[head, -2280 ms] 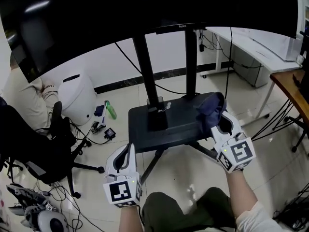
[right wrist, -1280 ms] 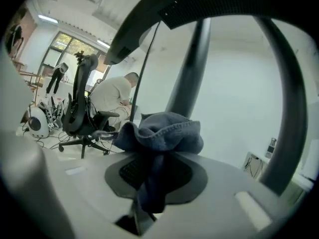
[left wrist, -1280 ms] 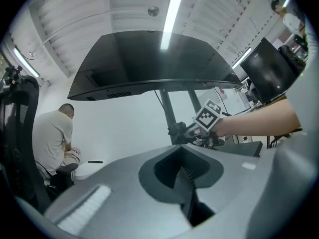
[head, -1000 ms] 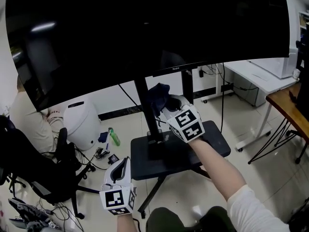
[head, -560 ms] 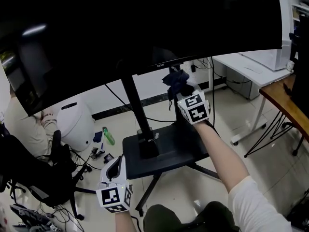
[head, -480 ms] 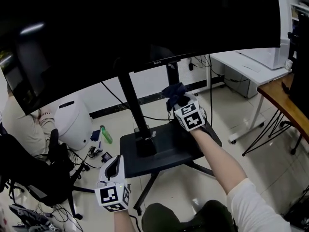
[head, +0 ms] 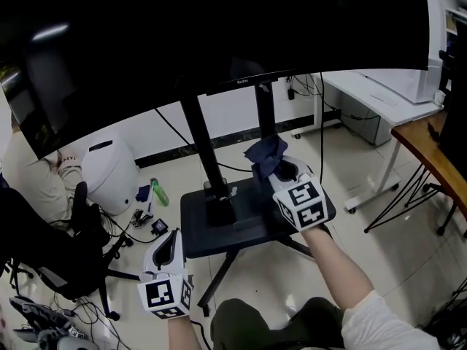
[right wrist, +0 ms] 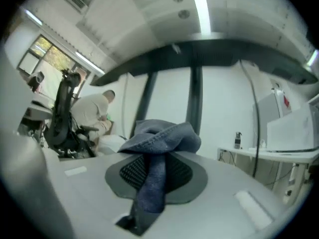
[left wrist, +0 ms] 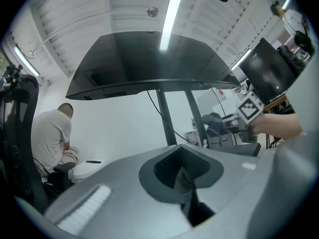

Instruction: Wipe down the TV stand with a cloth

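Note:
The black TV stand has a flat shelf (head: 219, 224) and two upright poles (head: 264, 115) under the big dark screen (head: 219, 28). My right gripper (head: 279, 172) is shut on a dark blue cloth (head: 264, 154), held at the foot of the right pole just above the shelf. In the right gripper view the cloth (right wrist: 160, 138) bunches over the shut jaws of my right gripper (right wrist: 149, 183). My left gripper (head: 169, 252) hangs low, left of the stand's front, shut with nothing in it. The left gripper view shows that gripper (left wrist: 192, 200) with its jaws together, and the cloth (left wrist: 212, 121) farther off.
A white bin (head: 109, 162), a green bottle (head: 155, 193) and loose cables lie on the floor to the left. An office chair (head: 58, 246) stands at the near left. A person in white (left wrist: 50, 138) crouches there. A white desk (head: 379, 90) and a wooden table (head: 438, 141) are to the right.
My right gripper carried the cloth from the left pole across to the right pole, then down it toward the shelf. My left gripper stayed low at the left.

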`<action>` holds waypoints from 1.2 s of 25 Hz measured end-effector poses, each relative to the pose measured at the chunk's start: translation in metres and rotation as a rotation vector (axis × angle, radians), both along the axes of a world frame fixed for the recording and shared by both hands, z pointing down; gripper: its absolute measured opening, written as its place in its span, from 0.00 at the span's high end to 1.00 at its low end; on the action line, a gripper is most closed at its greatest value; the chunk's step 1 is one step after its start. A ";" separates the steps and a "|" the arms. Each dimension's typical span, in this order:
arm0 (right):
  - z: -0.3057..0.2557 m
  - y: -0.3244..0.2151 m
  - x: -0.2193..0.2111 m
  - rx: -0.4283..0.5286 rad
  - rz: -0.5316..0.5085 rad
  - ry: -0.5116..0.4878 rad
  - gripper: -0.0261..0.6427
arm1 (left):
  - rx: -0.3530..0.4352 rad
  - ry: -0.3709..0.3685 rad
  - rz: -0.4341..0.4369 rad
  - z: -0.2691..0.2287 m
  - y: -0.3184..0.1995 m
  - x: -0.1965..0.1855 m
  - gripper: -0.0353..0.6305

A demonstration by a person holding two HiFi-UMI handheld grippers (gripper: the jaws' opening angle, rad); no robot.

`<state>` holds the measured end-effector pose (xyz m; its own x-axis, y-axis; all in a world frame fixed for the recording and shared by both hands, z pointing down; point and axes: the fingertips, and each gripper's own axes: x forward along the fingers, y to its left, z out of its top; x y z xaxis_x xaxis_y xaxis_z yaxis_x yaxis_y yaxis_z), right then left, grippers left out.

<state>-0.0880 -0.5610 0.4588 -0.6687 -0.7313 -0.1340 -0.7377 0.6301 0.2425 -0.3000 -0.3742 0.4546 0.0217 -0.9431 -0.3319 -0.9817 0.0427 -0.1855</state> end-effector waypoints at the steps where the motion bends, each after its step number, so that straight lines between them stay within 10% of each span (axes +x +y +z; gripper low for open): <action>1: -0.012 0.050 0.001 0.046 -0.043 -0.043 0.85 | 0.012 0.004 -0.007 -0.001 0.004 -0.002 0.94; 6: 0.038 0.198 -0.071 -0.025 -0.260 -0.092 0.85 | 0.045 0.006 -0.051 0.009 0.015 -0.018 0.94; 10: 0.056 0.161 -0.173 -0.010 -0.300 -0.053 0.85 | 0.036 0.036 -0.147 0.023 0.026 -0.056 0.94; 15: 0.103 0.046 -0.256 -0.348 -0.105 -0.090 0.85 | 0.035 0.044 -0.257 0.023 0.046 -0.099 0.94; 22: 0.133 -0.041 -0.277 -0.517 0.205 0.065 0.86 | 0.042 0.020 -0.258 0.014 0.053 -0.101 0.94; 30: 0.121 0.039 -0.255 -0.386 0.029 0.081 0.86 | 0.009 0.039 -0.252 0.020 0.048 -0.101 0.94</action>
<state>-0.3430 -0.5216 0.5797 -0.6442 -0.7363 0.2069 -0.7446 0.6656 0.0502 -0.4008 -0.3260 0.4750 -0.2268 -0.9139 -0.3366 -0.9461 0.2887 -0.1464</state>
